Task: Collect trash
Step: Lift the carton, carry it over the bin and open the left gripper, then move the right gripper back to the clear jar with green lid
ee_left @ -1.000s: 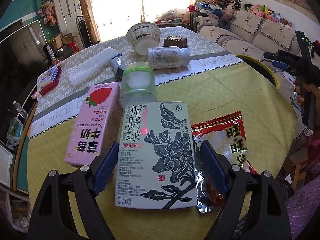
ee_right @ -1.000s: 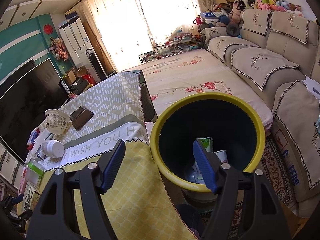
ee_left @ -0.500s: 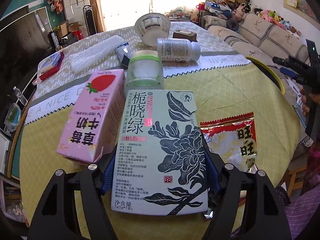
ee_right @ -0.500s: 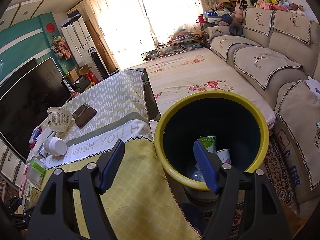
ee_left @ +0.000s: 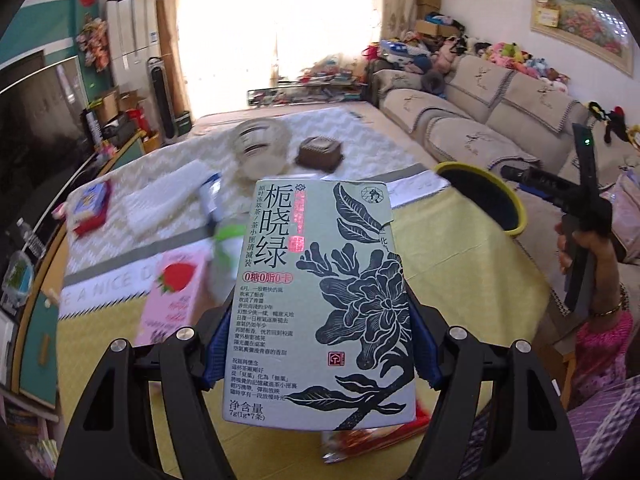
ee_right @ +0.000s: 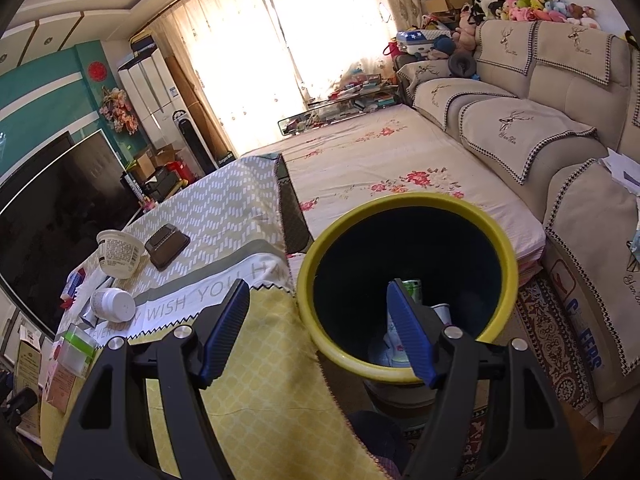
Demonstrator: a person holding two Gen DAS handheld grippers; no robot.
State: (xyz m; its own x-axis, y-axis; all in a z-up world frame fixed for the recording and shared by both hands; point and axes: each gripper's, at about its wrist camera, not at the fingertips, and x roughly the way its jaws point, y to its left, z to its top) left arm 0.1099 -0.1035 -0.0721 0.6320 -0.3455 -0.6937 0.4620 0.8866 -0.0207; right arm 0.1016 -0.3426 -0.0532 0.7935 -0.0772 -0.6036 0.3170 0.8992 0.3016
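Gripping the green tea box (ee_left: 320, 300) off the table (ee_left: 460, 264), L gripper (ee_left: 320, 344) was clamped on its sides. R gripper (ee_right: 316, 330) gaped, empty, w/ the yellow-rimmed bin (ee_right: 508, 280) at 1 o'clock.

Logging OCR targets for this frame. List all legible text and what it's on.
"栀晓绿", "0糖0脂0卡", "净含量 7g(1g*7条)": green tea box held in the left gripper.
"WISH YOU H": table runner.
"A NICE D": same runner, left view.
Pink strawberry carton, white bottle, cup: print blurred or too small.

Grey-green tea box (ee_left: 320, 304) with black flower print, yellow-rimmed bin (ee_right: 404, 216)
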